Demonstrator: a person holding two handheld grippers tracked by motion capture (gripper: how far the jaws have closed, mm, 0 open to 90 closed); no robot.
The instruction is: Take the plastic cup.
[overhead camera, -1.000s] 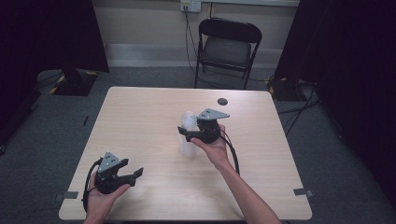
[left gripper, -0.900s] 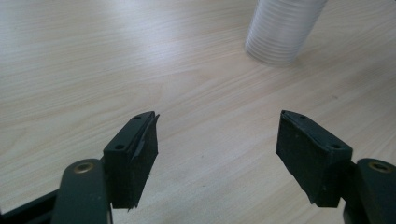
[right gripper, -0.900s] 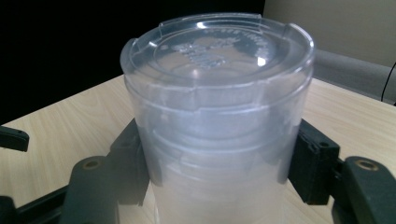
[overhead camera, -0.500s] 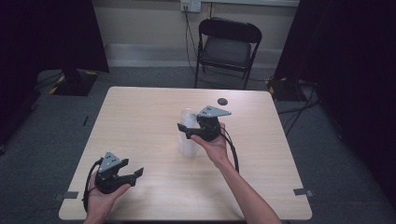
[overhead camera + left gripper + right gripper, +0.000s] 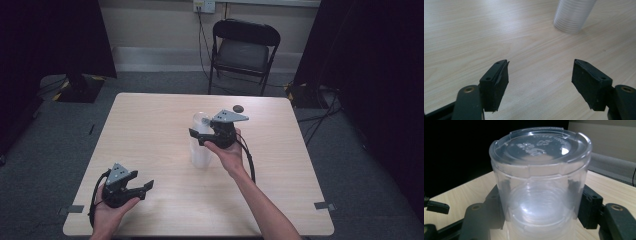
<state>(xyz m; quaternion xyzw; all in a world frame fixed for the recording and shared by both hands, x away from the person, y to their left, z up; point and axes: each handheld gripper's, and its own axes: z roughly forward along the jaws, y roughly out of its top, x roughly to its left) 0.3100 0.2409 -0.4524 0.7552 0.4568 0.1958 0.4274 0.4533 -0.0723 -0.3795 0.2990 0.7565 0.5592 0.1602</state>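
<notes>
A stack of clear plastic cups [image 5: 199, 152] stands upside down in the middle of the table [image 5: 150, 120]. My right gripper [image 5: 198, 137] reaches it from the right, near its upper part. In the right gripper view the top cup [image 5: 539, 177] sits between the two pads [image 5: 587, 205], which lie against its sides. These jaws have just been closing on it. My left gripper [image 5: 145, 187] rests at the table's front left, open with nothing between its fingers. In the left gripper view that gripper [image 5: 540, 63] points toward the ribbed cup stack [image 5: 574, 15] farther off.
A small dark round object [image 5: 238, 108] lies on the table behind my right hand. A black folding chair [image 5: 245, 50] stands beyond the far edge. Dark curtains flank the room on both sides.
The right gripper's jaws have drawn in around the top of the cup stack. The left hand and the stack stay where they were.
</notes>
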